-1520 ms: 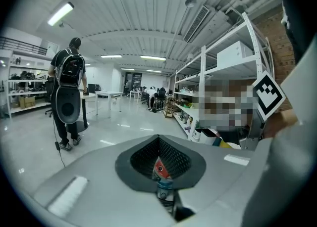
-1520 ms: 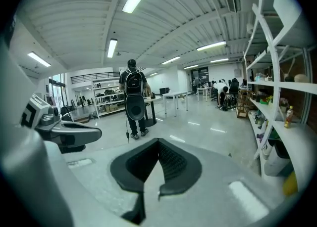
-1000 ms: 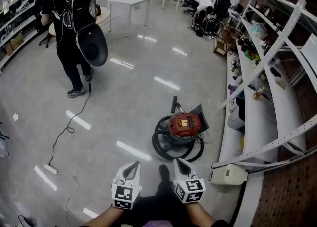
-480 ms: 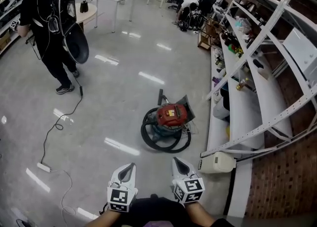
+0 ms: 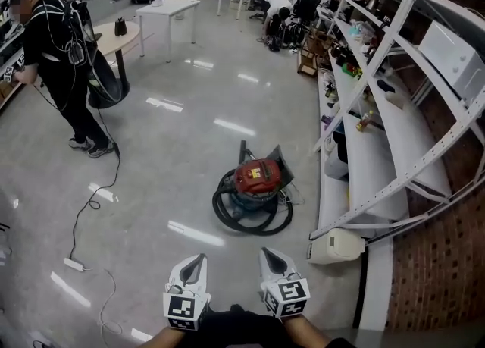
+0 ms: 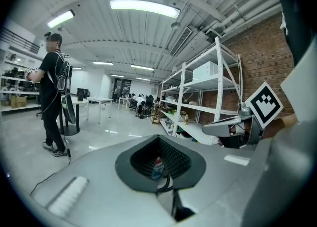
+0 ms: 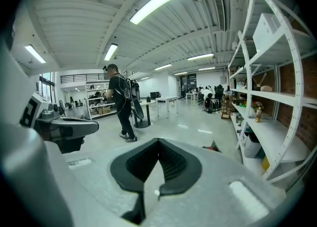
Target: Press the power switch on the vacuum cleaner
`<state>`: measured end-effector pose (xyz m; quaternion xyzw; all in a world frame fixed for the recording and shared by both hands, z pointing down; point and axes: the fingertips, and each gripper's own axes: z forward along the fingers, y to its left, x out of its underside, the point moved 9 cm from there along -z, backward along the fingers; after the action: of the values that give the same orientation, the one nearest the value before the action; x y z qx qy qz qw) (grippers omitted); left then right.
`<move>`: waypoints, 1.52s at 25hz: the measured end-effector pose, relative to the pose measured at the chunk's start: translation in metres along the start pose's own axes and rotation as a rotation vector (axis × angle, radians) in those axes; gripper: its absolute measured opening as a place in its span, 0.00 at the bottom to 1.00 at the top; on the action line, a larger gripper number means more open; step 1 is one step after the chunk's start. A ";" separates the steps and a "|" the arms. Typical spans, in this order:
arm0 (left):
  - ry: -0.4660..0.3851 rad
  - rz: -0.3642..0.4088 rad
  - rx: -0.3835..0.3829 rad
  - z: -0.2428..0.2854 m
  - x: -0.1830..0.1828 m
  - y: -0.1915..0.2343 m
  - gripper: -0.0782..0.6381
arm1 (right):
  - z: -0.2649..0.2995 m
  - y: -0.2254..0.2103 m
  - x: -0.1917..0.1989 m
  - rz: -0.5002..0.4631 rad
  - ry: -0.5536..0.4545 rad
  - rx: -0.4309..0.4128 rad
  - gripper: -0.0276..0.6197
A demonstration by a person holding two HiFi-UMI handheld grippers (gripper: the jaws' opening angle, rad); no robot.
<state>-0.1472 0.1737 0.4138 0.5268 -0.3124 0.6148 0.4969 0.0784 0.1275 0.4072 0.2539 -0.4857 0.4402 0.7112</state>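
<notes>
The red-topped vacuum cleaner (image 5: 254, 180) stands on the shiny floor with its black hose (image 5: 227, 214) coiled round its base, close to the white shelving. It also shows small through the hole between the jaws in the left gripper view (image 6: 157, 166). No power switch can be made out at this distance. My left gripper (image 5: 190, 266) and right gripper (image 5: 273, 259) are held side by side low in the head view, well short of the vacuum cleaner, tips pointing toward it. Both are shut with nothing in them, as their own views show for the left gripper (image 6: 159, 137) and the right gripper (image 7: 158, 141).
White shelving (image 5: 379, 149) with assorted items runs along the brick wall on the right, and a white appliance (image 5: 335, 246) lies at its foot. A person with a backpack (image 5: 64, 66) stands at the left. A cable and power strip (image 5: 76, 264) trail across the floor. Tables (image 5: 168, 7) stand at the back.
The view has tilted up and the vacuum cleaner sits a little higher and farther left in it. The person at the left has stepped leftward. Both grippers stay low and shut.
</notes>
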 end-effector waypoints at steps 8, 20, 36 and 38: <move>0.012 -0.004 -0.055 -0.012 0.022 -0.069 0.13 | -0.038 -0.024 0.018 -0.030 -0.022 -0.082 0.03; -0.021 -0.020 -0.153 -0.030 0.038 -0.113 0.13 | -0.097 -0.040 0.041 -0.084 -0.050 -0.112 0.03; -0.039 0.015 -0.143 -0.039 0.031 -0.135 0.13 | -0.124 -0.047 0.046 -0.066 -0.073 -0.123 0.03; -0.038 0.013 -0.140 -0.040 0.030 -0.138 0.13 | -0.124 -0.048 0.046 -0.067 -0.069 -0.122 0.03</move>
<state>-0.0298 0.2611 0.4138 0.5003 -0.3673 0.5847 0.5224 0.1849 0.2198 0.4028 0.2411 -0.5270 0.3767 0.7226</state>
